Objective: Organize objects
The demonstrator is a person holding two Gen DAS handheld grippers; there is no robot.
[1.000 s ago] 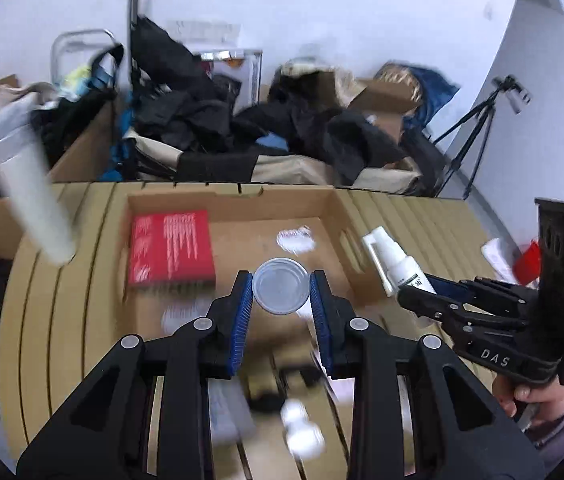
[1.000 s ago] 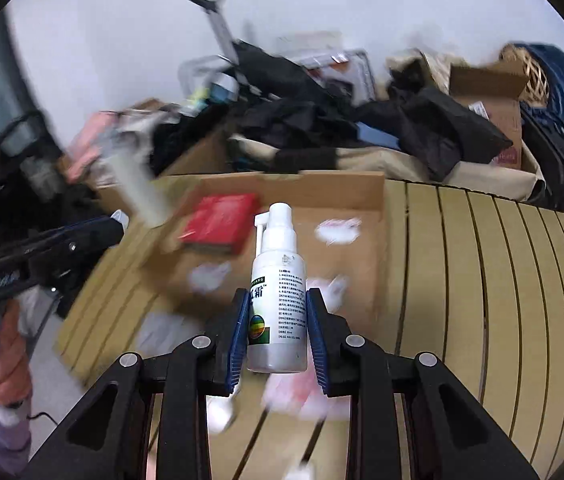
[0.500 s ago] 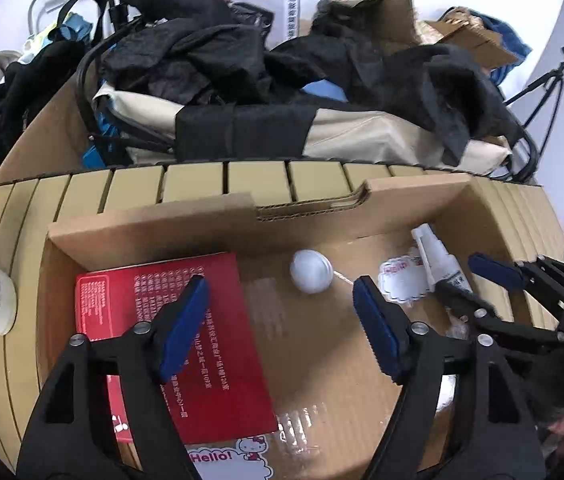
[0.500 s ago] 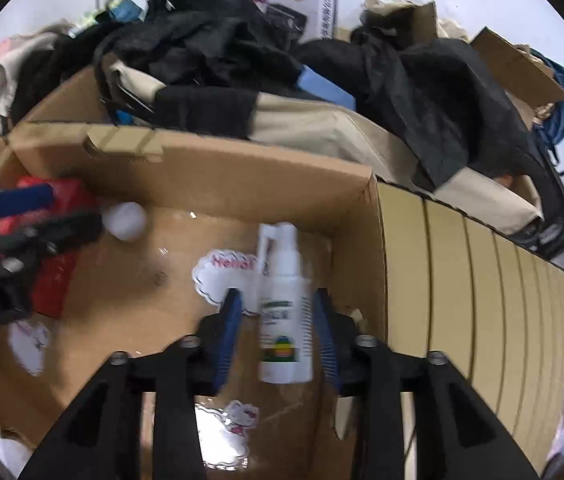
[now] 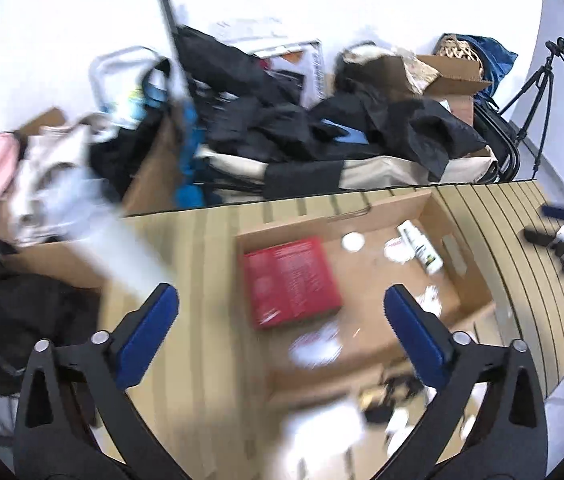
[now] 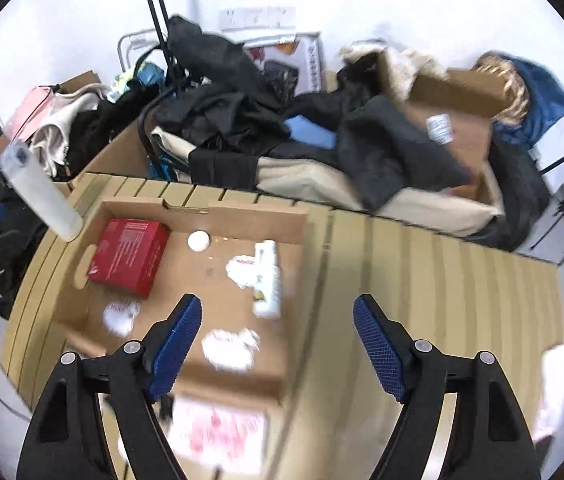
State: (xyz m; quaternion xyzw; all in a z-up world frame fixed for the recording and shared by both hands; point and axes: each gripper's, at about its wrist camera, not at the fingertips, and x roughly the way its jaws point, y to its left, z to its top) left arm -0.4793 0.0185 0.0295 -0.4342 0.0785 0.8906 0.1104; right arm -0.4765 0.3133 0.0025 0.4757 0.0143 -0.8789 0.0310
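Both hand-held grippers hang above a slatted wooden table [image 6: 422,264], the left gripper [image 5: 282,312] and the right gripper [image 6: 278,324] each with blue-padded jaws opening wide and nothing between them. In the open cardboard box [image 6: 258,216] below lie a red box [image 6: 128,256] at its left, a small white round lid [image 6: 198,241] near the back wall and a white spray bottle [image 6: 268,280] on its side toward the right wall. A white cylindrical bottle [image 6: 42,196] stands on the table just outside the box's left corner.
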